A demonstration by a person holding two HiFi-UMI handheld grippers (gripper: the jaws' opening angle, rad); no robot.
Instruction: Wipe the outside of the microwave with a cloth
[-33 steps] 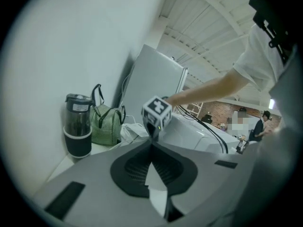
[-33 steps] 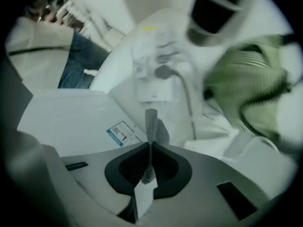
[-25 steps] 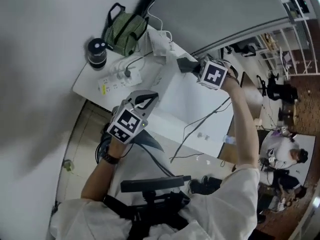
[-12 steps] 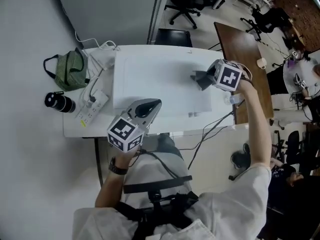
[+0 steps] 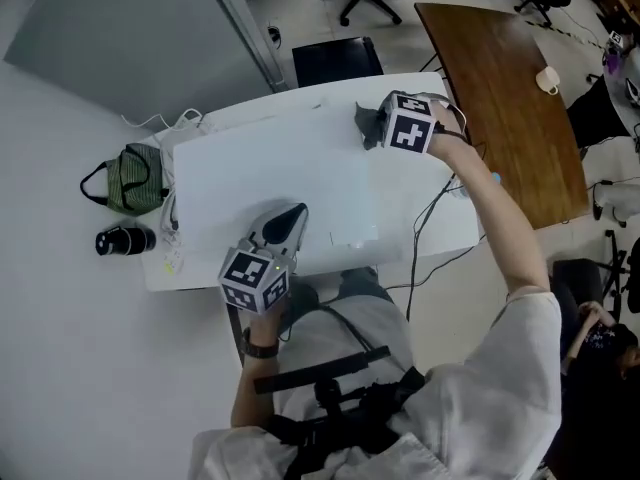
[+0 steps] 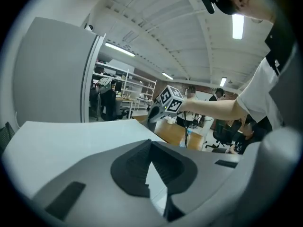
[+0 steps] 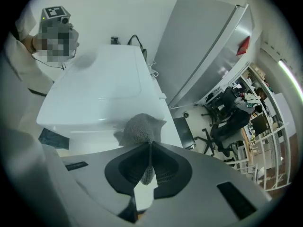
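The white microwave (image 5: pixel 270 178) fills the middle of the head view, seen from above. My right gripper (image 5: pixel 365 128) is at its far right corner, shut on a grey cloth (image 5: pixel 370 140) that rests on the top panel. In the right gripper view the cloth (image 7: pixel 138 129) bunches out past the shut jaws onto the white top (image 7: pixel 94 89). My left gripper (image 5: pixel 297 211) lies on the near edge of the top, shut and empty. In the left gripper view its jaws (image 6: pixel 150 143) meet over the white panel (image 6: pixel 71 136), with nothing between them.
A green bag (image 5: pixel 130 190), a black cylinder (image 5: pixel 125 240) and a power strip (image 5: pixel 172 258) sit on the white table left of the microwave. A brown table (image 5: pixel 500 98) stands to the right. Cables (image 5: pixel 430 218) hang off the front. A grey panel (image 5: pixel 130 48) stands behind.
The right gripper has dragged the cloth across the microwave top, away from the bag side to the far right corner. The left gripper has stayed on the near edge. The head camera has turned.
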